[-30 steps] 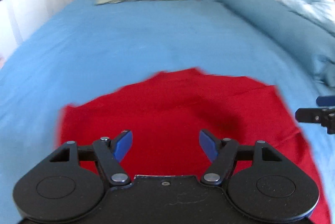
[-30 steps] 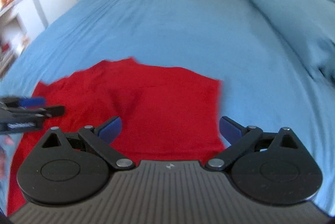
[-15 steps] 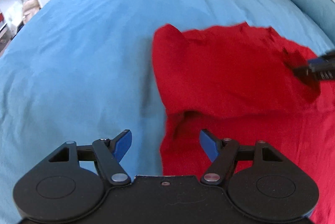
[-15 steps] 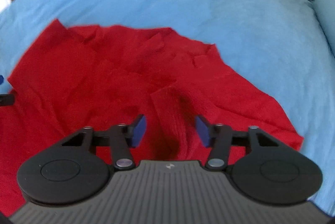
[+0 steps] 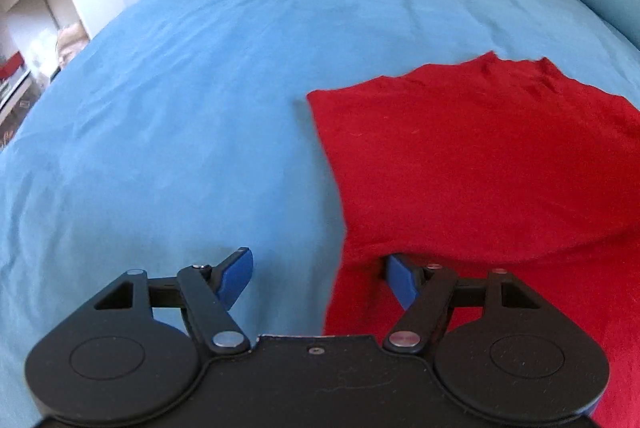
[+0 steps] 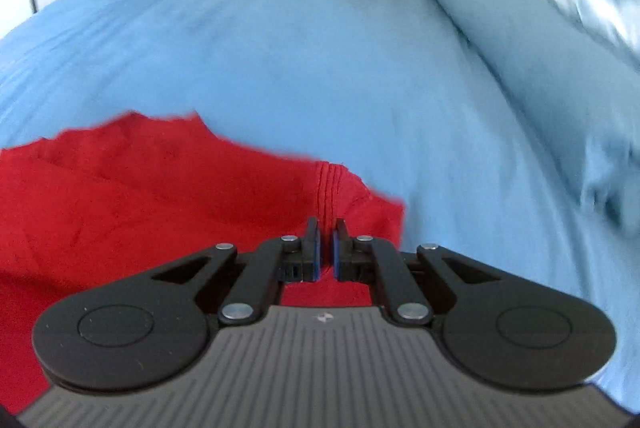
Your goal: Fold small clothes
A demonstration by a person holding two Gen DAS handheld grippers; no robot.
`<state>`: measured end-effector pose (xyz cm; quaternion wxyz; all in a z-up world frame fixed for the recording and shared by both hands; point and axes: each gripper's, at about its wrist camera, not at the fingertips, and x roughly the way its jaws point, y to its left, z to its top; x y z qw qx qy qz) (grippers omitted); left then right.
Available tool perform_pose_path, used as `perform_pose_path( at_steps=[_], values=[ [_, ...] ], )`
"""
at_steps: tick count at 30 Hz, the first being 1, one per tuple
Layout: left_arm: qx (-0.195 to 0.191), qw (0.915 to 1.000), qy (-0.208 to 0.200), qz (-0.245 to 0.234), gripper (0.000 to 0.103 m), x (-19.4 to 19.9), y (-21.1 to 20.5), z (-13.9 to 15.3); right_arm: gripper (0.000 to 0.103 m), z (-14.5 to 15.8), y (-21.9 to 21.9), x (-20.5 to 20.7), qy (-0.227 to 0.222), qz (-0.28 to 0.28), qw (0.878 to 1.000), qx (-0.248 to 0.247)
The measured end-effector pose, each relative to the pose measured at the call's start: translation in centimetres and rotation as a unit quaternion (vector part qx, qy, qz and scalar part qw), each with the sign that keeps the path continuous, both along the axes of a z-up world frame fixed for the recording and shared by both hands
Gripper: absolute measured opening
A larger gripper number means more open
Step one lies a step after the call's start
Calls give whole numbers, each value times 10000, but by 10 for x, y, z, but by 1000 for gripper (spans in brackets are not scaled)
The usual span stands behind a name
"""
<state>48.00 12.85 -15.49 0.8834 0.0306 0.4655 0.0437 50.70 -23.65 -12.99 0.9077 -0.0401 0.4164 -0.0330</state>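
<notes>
My matt black plastic gripper is showing shiny metal pins; red cloth is looking soft, sheet smooth.

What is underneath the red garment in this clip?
The red garment lies on the blue bedsheet, which shows all round it. A folded upper layer rests on its own lower layer; anything beneath the cloth is covered.

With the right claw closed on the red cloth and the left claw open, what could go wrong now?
1. The right claw pinches only a small bunch of the red garment, so it may slip out when pulled.
2. The left claw is open at the left edge; pulling from one side may undo the fold.
</notes>
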Motion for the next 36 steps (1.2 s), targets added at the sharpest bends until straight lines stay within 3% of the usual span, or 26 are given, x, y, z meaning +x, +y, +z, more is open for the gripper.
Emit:
perform_pose_path(
  at_steps=[3,7,10,13,15,18,21,24,28,31,36],
  values=[
    [18,9999,-67,76,70,-5,1,0,21,-17,-12,-7,141,-165,9996,199],
    [34,9998,-59,168,68,-19,7,2,21,-6,-19,-19,-273,-275,9978,533],
    [-85,9994,22,328,69,-33,18,2,27,-17,-27,-20,22,-405,9978,515],
    [-95,9993,67,343,68,-39,19,8,50,-24,-28,-26,360,-602,9968,394],
    [-116,9997,9,222,68,-41,12,17,77,-18,-29,-36,297,-636,9969,348],
    [-200,9992,-306,-146,72,-43,-4,36,90,-5,-17,-54,-97,-191,9991,367],
    [-372,9973,-432,-464,72,-34,-22,42,93,-5,-1,-53,-216,221,9985,442],
    [-393,9964,-378,-648,72,-22,-37,33,93,-17,9,-43,-105,293,9981,527],
    [-540,9972,49,-516,73,-7,-38,8,94,-40,-1,-33,118,190,9977,645],
    [-611,9967,-42,-524,75,-7,-33,1,97,-47,-8,-38,-47,164,9956,926],
    [-689,9964,-99,-488,77,-8,-32,-2,101,-53,-11,-50,-299,312,9947,933]
  ],
)
